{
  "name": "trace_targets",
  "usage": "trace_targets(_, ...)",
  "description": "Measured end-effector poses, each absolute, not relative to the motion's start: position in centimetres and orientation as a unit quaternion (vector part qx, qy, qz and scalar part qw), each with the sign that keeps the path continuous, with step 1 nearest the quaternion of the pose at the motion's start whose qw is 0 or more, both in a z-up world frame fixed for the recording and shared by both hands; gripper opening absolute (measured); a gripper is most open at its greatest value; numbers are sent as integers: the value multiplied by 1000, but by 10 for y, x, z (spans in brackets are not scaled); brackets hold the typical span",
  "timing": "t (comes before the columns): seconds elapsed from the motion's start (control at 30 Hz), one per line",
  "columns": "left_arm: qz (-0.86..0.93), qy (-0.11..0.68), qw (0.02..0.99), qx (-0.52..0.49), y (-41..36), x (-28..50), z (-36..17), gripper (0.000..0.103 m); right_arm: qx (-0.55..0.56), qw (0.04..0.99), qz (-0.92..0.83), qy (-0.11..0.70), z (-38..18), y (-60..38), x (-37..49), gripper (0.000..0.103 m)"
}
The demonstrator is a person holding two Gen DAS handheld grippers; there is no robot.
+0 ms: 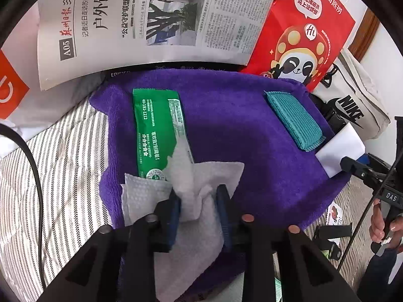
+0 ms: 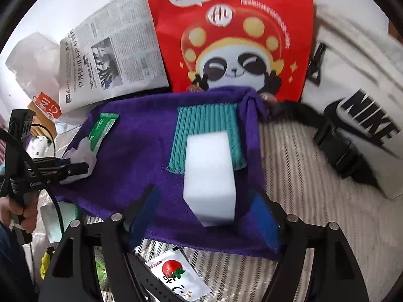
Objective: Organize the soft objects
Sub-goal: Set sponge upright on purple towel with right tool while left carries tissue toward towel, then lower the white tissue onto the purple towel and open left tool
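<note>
A purple towel (image 1: 226,130) lies spread on the striped bedding, and shows in the right wrist view (image 2: 141,151) too. On it lie a green wet-wipe packet (image 1: 156,130), a teal ribbed cloth (image 1: 293,120) and a white sponge block (image 2: 210,173). My left gripper (image 1: 199,201) has its fingers around a bunched white wipe (image 1: 191,191) that comes out of the packet; the wipe touches the left finger, with a gap at the right. My right gripper (image 2: 204,214) is open, its fingers on either side of the white sponge block, which overlaps the teal cloth (image 2: 204,120).
A newspaper (image 1: 141,22) and a red panda-print bag (image 1: 302,35) stand behind the towel. A white Nike bag (image 2: 357,115) with a black strap lies to the right. A tomato sachet (image 2: 176,276) lies near the front on the striped bedding (image 1: 58,166).
</note>
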State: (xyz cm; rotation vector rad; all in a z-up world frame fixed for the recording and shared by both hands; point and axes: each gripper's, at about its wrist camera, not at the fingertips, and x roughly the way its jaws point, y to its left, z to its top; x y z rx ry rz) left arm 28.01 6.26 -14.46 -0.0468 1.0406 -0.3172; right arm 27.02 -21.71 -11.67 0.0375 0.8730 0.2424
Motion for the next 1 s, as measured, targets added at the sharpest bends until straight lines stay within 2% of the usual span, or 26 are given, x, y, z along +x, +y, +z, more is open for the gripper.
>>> trace_targets(0.07,-150,496,855,-12,60,278,-144,47,10,904,114,411,-110,-217,266,81)
trace_targets(0.23,-144,498,855,-6,58,272,-140,55,16,911,116,395,-98,-221,259,84)
trace_targets(0.6,-131,480,867,-19,72,241,-110,59,28,920,99,377,-72,-238,228,84)
trace_targets(0.73,-136,465,874,-16,74,217,-99,67,26,923,95,373,-64,-240,206,84)
trace_targets(1.0,-146,467,872,-9,80,169,-109,69,36,920,105,377,-65,-232,166,84)
